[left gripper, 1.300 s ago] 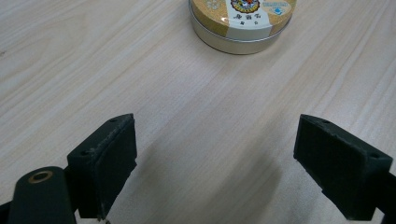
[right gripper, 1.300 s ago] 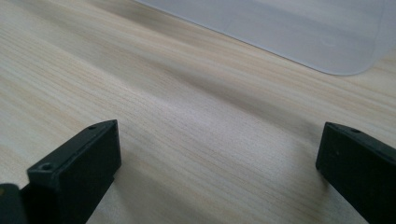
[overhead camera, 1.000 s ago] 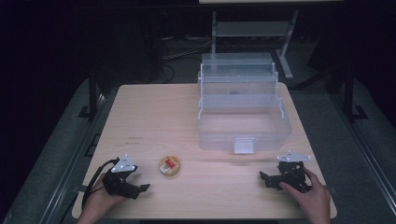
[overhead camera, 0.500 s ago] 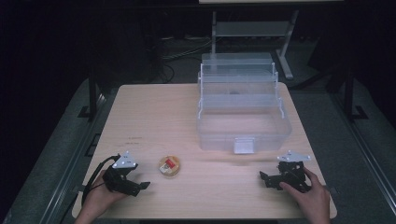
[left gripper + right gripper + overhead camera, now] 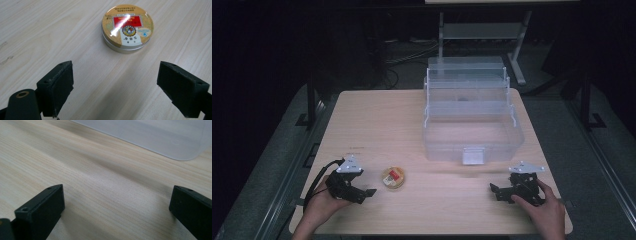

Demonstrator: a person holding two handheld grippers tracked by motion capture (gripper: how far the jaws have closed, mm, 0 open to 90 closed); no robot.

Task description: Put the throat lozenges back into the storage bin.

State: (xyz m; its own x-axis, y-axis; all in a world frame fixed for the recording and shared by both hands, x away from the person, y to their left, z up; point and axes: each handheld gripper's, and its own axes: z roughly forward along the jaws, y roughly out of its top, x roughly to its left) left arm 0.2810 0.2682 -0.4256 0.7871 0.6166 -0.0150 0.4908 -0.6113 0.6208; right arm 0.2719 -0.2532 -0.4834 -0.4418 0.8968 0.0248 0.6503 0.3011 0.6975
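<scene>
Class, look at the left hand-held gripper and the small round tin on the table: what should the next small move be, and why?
Probably ease the left hand-held gripper forward until its jaws straddle the round tin. The jaws stand wide open, the tin lies just ahead of them, untouched on the table, and the gap looks wider than the tin. Closing now would grasp nothing.
</scene>
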